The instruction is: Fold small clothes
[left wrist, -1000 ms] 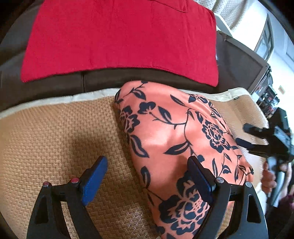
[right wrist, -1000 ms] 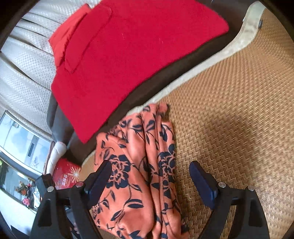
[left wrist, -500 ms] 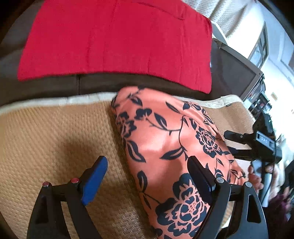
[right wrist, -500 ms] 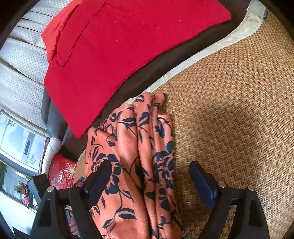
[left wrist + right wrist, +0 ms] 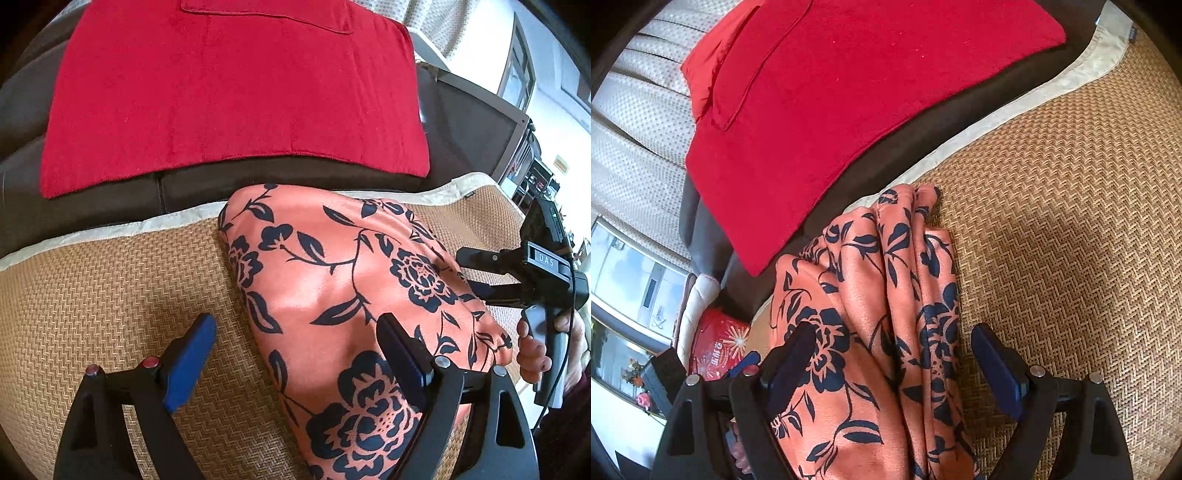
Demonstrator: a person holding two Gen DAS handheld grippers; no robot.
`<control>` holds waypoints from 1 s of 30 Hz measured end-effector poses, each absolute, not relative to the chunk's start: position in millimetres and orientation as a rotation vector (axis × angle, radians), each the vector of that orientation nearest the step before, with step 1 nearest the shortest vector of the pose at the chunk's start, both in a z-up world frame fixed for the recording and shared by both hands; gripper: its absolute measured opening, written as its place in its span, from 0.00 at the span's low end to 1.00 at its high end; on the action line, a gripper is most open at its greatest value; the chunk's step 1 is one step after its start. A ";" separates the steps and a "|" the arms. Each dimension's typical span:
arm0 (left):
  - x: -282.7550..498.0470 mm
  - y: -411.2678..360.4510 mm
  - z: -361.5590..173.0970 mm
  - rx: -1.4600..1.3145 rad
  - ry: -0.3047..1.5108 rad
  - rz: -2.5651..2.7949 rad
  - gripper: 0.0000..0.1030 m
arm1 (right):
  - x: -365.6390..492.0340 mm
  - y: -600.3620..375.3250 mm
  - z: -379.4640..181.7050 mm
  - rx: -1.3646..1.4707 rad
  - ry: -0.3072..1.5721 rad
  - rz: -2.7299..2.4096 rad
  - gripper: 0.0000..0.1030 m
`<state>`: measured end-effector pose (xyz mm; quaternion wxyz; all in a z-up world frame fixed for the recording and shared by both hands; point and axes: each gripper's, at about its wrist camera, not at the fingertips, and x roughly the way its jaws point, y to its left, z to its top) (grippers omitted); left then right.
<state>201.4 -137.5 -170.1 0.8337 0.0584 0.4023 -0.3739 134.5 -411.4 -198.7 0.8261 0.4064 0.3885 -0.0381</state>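
Both grippers spread, poised over the folded garment

The floral garment (image 5: pixel 343 295) lies folded on the woven mat (image 5: pixel 92 295), below the red towel (image 5: pixel 229 92). Our left gripper (image 5: pixel 295 350) and right gripper (image 5: pixel 894 354) stand wide apart, gripping nothing. We should come down square, pinch all layers near an edge, and fold evenly.
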 end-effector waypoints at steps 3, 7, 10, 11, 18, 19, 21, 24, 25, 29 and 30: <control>199.2 -144.3 -169.1 0.130 0.850 -0.793 0.86 | 131.6 -412.4 -196.9 0.861 0.822 -0.081 0.86; 196.8 -154.5 -167.4 0.134 0.850 -0.801 0.86 | 126.4 -416.3 -195.6 0.866 0.819 -0.086 0.86; 195.7 -161.9 -166.9 0.123 0.862 -0.822 0.86 | 122.8 -419.6 -195.4 0.873 0.815 -0.089 0.86; 195.9 -163.9 -167.9 0.113 0.873 -0.833 0.86 | 122.3 -421.1 -196.0 0.877 0.814 -0.087 0.86; 196.1 -176.2 -173.1 0.114 0.889 -0.832 0.86 | 120.0 -424.3 -197.7 0.881 0.821 -0.075 0.86; 195.7 -177.5 -173.7 0.114 0.889 -0.831 0.86 | 119.9 -424.3 -197.7 0.880 0.821 -0.074 0.86; 196.0 -179.0 -175.2 0.113 0.890 -0.831 0.86 | 119.1 -422.9 -197.6 0.877 0.822 -0.070 0.86; 196.3 -175.1 -174.4 0.115 0.890 -0.833 0.86 | 119.5 -421.2 -197.4 0.877 0.824 -0.068 0.86; 196.2 -176.1 -175.5 0.117 0.890 -0.833 0.86 | 120.7 -419.7 -197.5 0.878 0.825 -0.066 0.86; 195.7 -176.8 -176.6 0.125 0.888 -0.835 0.86 | 123.5 -416.4 -196.8 0.876 0.829 -0.062 0.86; 195.6 -176.9 -176.8 0.126 0.888 -0.835 0.86 | 124.0 -415.4 -197.0 0.874 0.831 -0.061 0.86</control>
